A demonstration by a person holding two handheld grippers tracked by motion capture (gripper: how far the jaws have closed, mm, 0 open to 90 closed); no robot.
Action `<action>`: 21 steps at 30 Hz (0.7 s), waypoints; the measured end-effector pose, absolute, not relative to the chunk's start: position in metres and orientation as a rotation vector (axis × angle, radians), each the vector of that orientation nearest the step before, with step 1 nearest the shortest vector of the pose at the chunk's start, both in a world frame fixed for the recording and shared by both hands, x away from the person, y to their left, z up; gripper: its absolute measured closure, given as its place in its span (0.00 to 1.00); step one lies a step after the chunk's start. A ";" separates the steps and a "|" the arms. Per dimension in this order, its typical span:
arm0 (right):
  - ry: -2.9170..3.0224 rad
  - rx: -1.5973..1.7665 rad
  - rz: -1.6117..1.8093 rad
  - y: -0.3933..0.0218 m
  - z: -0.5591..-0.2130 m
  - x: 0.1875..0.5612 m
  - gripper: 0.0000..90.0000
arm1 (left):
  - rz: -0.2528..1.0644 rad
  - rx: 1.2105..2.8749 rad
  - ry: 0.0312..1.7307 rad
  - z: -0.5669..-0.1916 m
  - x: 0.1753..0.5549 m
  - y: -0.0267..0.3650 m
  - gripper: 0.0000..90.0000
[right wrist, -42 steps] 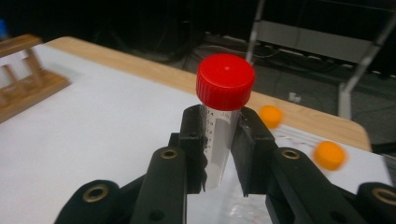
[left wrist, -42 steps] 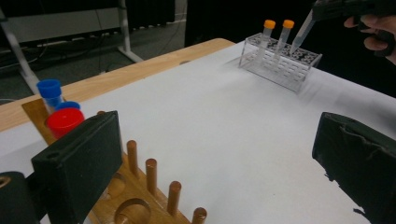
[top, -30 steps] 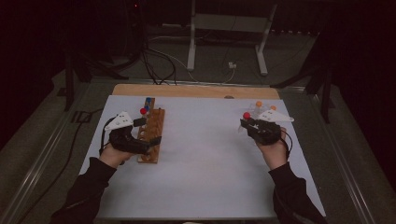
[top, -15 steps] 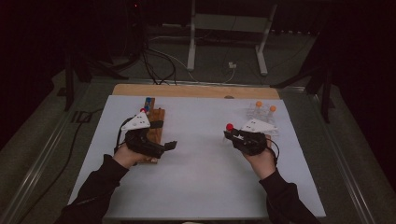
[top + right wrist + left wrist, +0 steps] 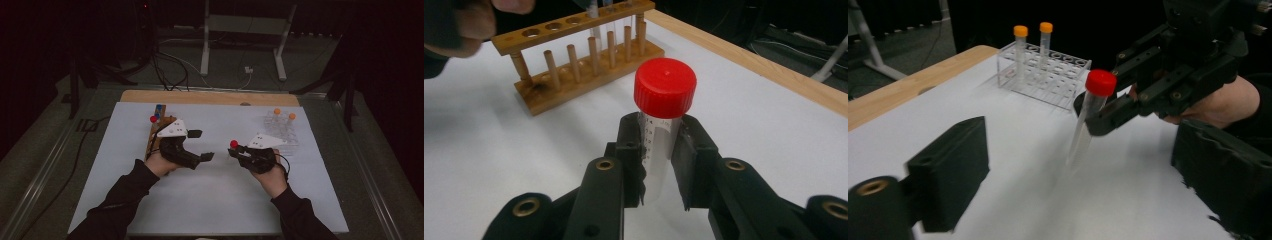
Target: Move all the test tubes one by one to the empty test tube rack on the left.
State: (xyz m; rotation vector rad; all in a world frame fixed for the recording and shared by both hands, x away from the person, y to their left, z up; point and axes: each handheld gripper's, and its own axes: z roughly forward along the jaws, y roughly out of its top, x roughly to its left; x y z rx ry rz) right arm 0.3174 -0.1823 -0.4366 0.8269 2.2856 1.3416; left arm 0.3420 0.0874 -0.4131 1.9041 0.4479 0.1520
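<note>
My right gripper [image 5: 238, 150] [image 5: 661, 150] is shut on a clear tube with a red cap [image 5: 233, 144] [image 5: 665, 95], held upright over the white mat near the middle. In the left gripper view that tube [image 5: 1090, 115] hangs tilted in the right gripper [image 5: 1113, 112], a short way ahead of my own jaws. My left gripper [image 5: 202, 146] [image 5: 1083, 155] is open and points right toward the tube. Its jaws have just been closing a little, with nothing between them. The two grippers face each other, a small gap apart.
A wooden tube rack [image 5: 159, 134] [image 5: 584, 65] stands behind the left hand, with a red-capped tube [image 5: 153, 119] and a blue-capped tube [image 5: 159, 107] in it. A clear plastic rack [image 5: 282, 131] [image 5: 1048, 82] with two orange-capped tubes stands at the far right.
Both hands have come toward the middle of the mat. The left gripper moved right, away from the wooden rack. The right gripper carried the red-capped tube left, away from the plastic rack.
</note>
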 end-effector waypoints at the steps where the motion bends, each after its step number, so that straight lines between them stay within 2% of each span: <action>1: 2.287 0.825 1.345 -0.182 -0.436 0.317 0.83 | 0.148 1.908 0.439 -0.413 0.343 0.084 0.19; 3: 2.290 0.827 1.358 -0.182 -0.436 0.317 0.83 | 0.148 1.908 0.437 -0.413 0.344 0.079 0.21; 7: 2.296 0.821 1.363 -0.181 -0.435 0.315 0.83 | 0.136 1.897 0.433 -0.414 0.346 0.071 0.34; 21: 2.312 0.803 1.367 -0.177 -0.435 0.314 0.83 | 0.124 1.925 0.380 -0.417 0.349 0.047 0.59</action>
